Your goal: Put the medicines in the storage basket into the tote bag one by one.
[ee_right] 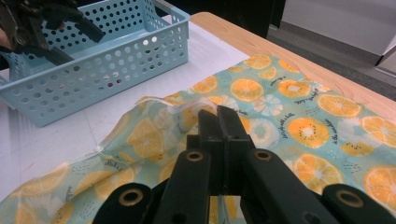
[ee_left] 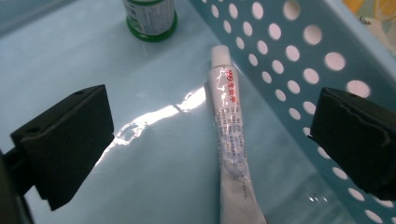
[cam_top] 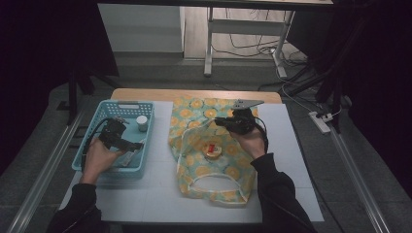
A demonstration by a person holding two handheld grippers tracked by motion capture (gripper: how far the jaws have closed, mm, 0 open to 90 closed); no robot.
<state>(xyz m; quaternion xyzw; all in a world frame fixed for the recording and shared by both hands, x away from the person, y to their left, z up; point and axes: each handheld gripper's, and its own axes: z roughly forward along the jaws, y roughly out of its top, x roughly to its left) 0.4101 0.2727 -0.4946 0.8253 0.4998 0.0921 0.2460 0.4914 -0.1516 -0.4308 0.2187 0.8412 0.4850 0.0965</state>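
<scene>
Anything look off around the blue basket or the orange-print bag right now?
Nothing damaged or spilled. The white tube lies flat against the perforated blue plastic basket wall, between the open left gripper jaws. The orange-slice-print fabric bag sits rumpled.

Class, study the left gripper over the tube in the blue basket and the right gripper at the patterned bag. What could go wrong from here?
1. The tube lies close to the basket wall; the open left gripper may catch that wall as it closes.
2. The tube is thin and glossy, so it could slip or squash.
3. The right gripper is shut at the edge of the bag; that edge may slip free and the bag's mouth close.
</scene>
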